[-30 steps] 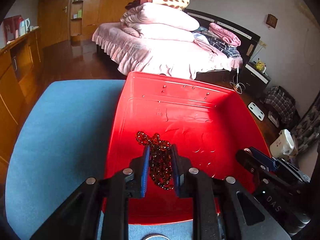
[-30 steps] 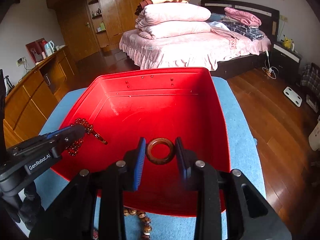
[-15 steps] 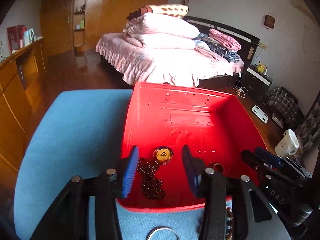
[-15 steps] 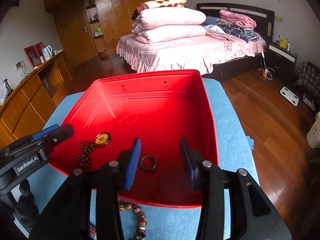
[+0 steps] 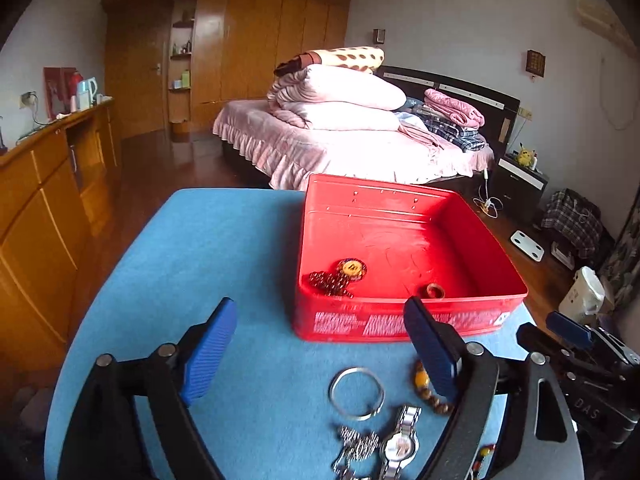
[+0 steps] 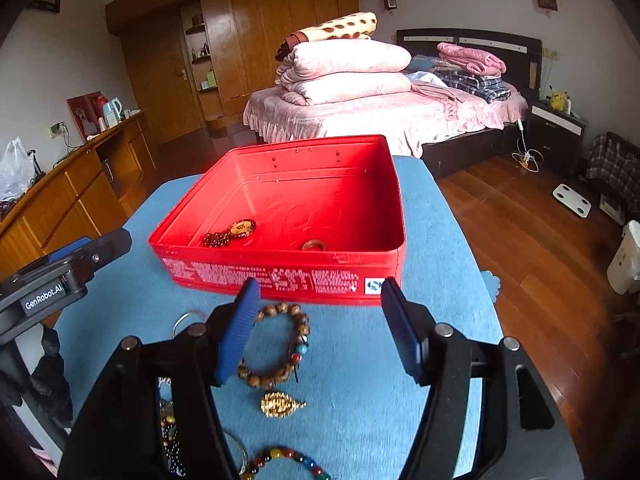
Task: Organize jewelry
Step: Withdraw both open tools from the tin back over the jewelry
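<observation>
a blue table (image 5: 224,248) fills the middle of both views, with a red tin box (image 6: 280,276) at centre frame. inside it, lower left, lie a dark bead necklace with a gold pendant (image 6: 230,234) and a brown ring (image 6: 314,245). the left gripper (image 5: 320,354) and right gripper (image 6: 318,330) hover low in frame, jaws opening, holding nothing. below the box lie a wooden bead bracelet (image 6: 280,344), a silver bangle (image 5: 356,392), a wristwatch (image 5: 400,440) and a gold brooch (image 6: 280,404).
</observation>
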